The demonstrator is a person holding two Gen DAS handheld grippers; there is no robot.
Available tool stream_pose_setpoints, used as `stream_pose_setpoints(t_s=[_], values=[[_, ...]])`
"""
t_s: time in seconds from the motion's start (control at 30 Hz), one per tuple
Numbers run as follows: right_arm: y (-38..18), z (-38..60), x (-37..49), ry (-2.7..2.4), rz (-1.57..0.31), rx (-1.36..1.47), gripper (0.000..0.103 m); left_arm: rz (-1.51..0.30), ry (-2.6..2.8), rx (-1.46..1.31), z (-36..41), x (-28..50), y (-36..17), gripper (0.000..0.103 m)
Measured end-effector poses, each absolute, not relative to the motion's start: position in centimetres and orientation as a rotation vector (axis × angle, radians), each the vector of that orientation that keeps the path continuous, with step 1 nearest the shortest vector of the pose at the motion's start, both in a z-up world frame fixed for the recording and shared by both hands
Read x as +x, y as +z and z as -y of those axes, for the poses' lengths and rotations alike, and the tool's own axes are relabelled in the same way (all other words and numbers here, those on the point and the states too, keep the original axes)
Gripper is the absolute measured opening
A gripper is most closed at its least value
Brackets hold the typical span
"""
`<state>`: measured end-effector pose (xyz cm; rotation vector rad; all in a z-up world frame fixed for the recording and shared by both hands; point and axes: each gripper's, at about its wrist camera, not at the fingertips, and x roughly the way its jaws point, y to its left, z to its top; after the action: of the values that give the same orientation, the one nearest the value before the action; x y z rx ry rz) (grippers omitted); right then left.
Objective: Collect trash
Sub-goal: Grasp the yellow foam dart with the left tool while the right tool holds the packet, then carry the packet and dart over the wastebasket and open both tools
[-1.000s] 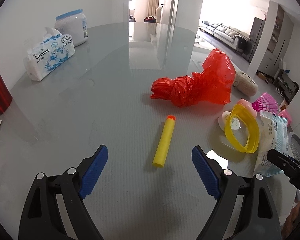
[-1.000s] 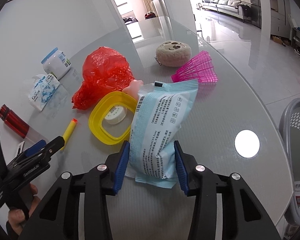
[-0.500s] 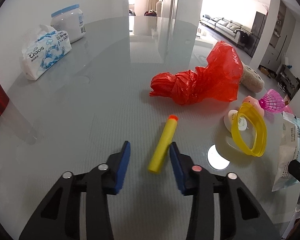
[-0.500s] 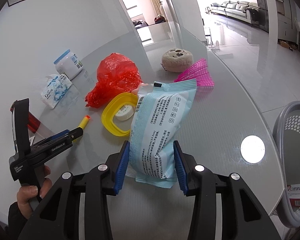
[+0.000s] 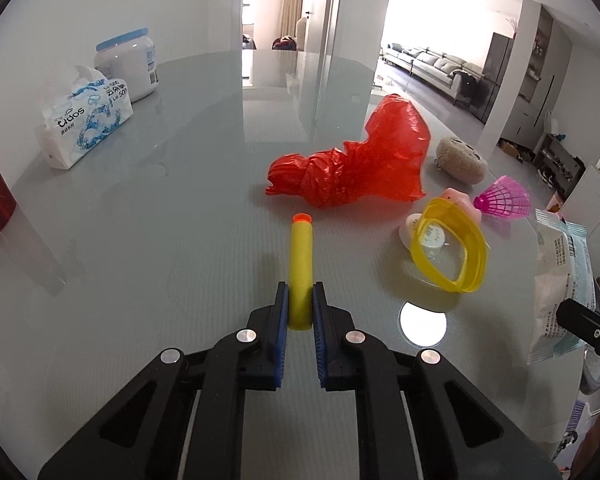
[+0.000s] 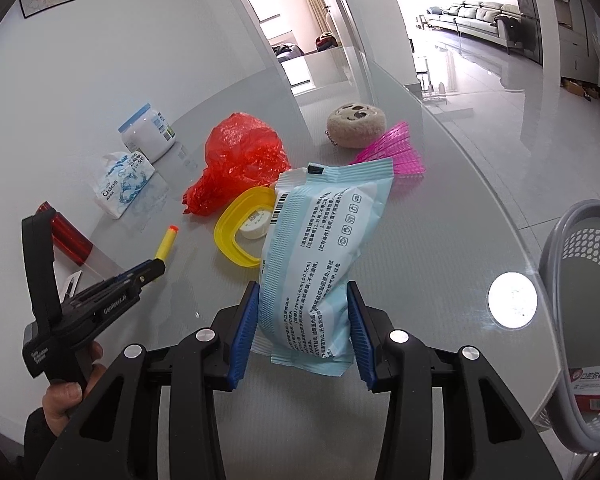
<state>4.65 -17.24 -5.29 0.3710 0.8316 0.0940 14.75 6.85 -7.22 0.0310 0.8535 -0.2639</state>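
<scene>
My left gripper [image 5: 300,303] had closed since a second earlier, when its blue pads stood wide apart on either side of the yellow foam dart with the orange tip [image 5: 301,264]. Now they pinched the dart's near end, and the dart pointed straight away from me instead of lying slanted on the grey glass table [image 5: 160,248]. My right gripper [image 6: 302,316] stayed clamped on the pale blue plastic wipes packet [image 6: 320,256], which had risen clear of the table and stood nearly upright between the pads. The crumpled red plastic bag [image 5: 356,168] and the yellow plastic ring [image 5: 452,248] lay unmoved beyond the dart. At the right, past the table's edge, the grey perforated basket [image 6: 572,252] came further into view.
</scene>
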Motion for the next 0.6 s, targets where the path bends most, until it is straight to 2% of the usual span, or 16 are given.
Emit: stream_pose_setpoints(t_s=[0.33, 0.6], values=[[-4.2, 20.8, 0.7, 0.048, -0.782, 0.372, 0.042, -0.768, -0.322, 0.084, -0.9, 10.0, -3.8, 0.012], [-3.8, 25.5, -3.0, -0.019, -0.754, 0.405, 0.042, -0.764, -0.43, 0.105, 5.2, 6.9, -3.1, 0.012]])
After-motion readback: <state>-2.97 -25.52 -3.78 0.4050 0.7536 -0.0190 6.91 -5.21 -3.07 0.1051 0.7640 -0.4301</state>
